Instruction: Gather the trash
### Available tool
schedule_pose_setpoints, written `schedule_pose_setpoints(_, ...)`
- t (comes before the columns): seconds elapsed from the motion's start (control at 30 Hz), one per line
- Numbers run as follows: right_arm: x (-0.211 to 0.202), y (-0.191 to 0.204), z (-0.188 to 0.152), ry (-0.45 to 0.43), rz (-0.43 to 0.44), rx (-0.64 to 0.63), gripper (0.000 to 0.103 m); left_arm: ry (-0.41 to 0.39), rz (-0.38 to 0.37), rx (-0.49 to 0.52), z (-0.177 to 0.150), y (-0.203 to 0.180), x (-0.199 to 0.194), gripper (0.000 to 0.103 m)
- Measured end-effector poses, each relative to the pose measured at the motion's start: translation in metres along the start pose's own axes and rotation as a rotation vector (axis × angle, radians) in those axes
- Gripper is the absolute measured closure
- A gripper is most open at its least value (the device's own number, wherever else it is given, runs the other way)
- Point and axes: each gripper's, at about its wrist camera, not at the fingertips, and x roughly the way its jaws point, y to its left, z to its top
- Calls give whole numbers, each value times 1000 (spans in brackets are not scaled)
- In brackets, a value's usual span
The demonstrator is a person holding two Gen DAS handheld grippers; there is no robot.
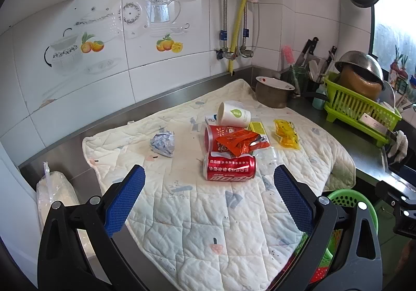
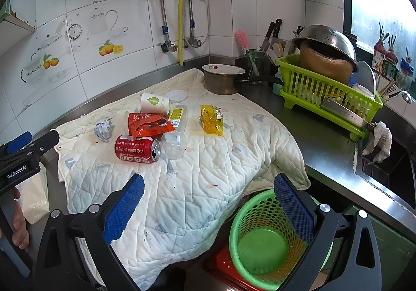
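A dented red can (image 1: 230,169) lies on its side on the quilted cloth (image 1: 208,213). Just behind it sit a glossy orange wrapper (image 1: 240,141) and a paper cup (image 1: 234,114); a crumpled paper ball (image 1: 163,145) lies to its left. My left gripper (image 1: 209,200) and right gripper (image 2: 208,207) hover with fingers wide apart, holding nothing. The green mesh basket (image 2: 260,239) stands below the cloth's edge.

"GenRobot.AI" in white on black body of left gripper (image 2: 19,150). Red dented drink can (image 2: 137,149): white script, upside down, unreadable.
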Motion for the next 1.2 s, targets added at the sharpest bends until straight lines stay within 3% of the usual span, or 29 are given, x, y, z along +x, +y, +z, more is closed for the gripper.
schedule_pose_setpoints(1.2,6,-12,-1,0,-27,33,6,10,-77,53,10,-18,12,5)
